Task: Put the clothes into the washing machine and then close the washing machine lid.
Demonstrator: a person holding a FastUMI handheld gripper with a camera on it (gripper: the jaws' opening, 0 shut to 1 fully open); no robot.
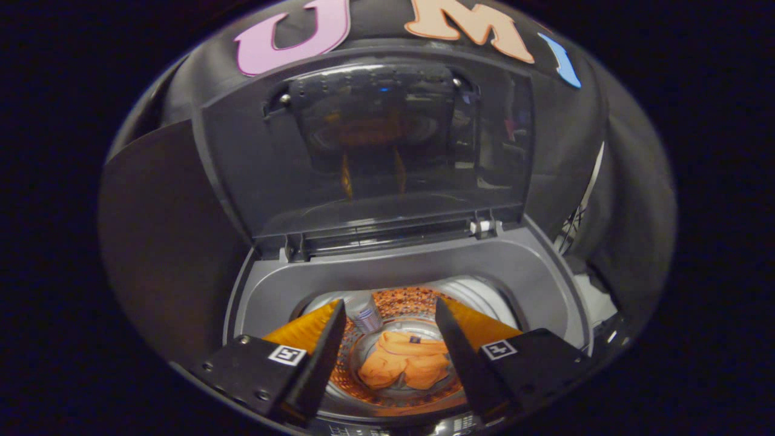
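Orange clothes (404,366) bunched in washer drum (387,303), no clear long axis; lid (369,145) upright, jaws wide open, empty.

We see the clothes (404,366) lying in the drum (418,303), at twelve o'clock between our spread fingers (324,345); the lid (375,151) stands raised behind.

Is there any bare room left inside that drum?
Yes: bare perforated floor rings the crumpled orange garment in the steel drum, widest toward the hinged dark lid, standing open. The open gripper hovers above, holding nothing; the middle is taken.
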